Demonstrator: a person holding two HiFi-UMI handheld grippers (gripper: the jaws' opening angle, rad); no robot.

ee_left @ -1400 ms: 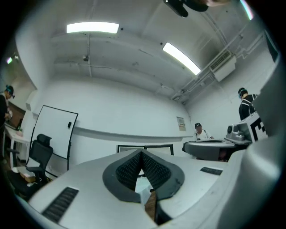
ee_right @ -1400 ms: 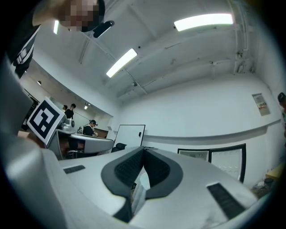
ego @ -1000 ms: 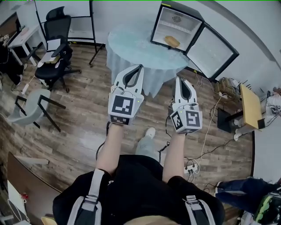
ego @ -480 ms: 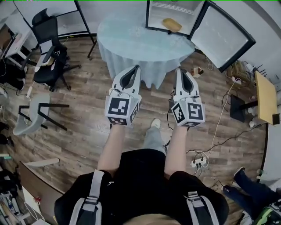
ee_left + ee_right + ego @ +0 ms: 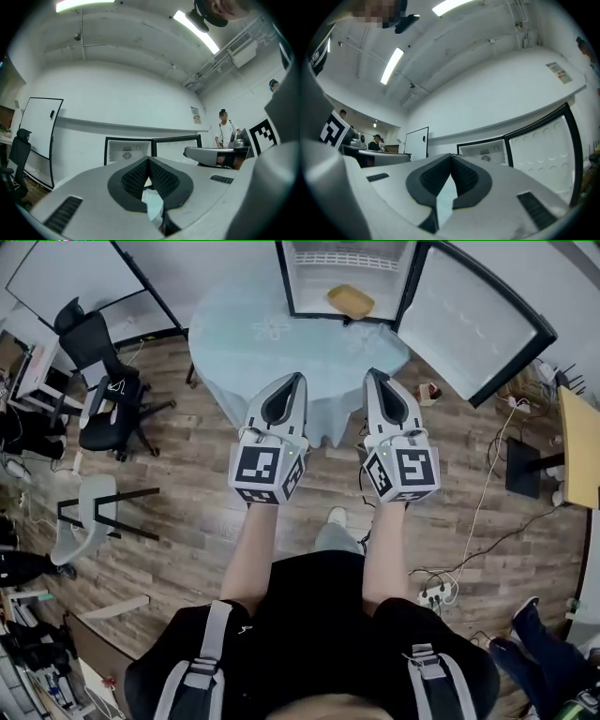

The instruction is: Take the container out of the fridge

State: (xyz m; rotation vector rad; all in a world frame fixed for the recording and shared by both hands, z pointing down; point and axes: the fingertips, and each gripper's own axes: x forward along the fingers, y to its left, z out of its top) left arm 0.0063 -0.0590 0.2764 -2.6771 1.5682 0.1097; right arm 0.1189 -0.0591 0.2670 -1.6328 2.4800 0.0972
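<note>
The left tool [image 5: 299, 378] is fully closed. In the left gripper view its dark ribbed pads [image 5: 159, 177] meet at the tips and there is nothing between them. The right tool [image 5: 371, 373] is closed the same way, and the right gripper view shows its pads [image 5: 465, 176] pressed together and empty. Neither tool touches anything.

The person holds both tools out in front, side by side and a little apart. They point towards the round table [image 5: 253, 329], which is covered with a pale blue cloth. In the head view their tips lie over the table's near edge, with the wood floor [image 5: 187, 493] below.

The container [image 5: 350, 302], a shallow yellow-tan dish, sits inside the open fridge [image 5: 284, 277] at the far edge of the table. It is towards the right of the white compartment and well apart from both tools. The fridge door [image 5: 478, 324] is swung wide open to the right. A black office chair [image 5: 98, 348] stands on the floor to the left of the table.
</note>
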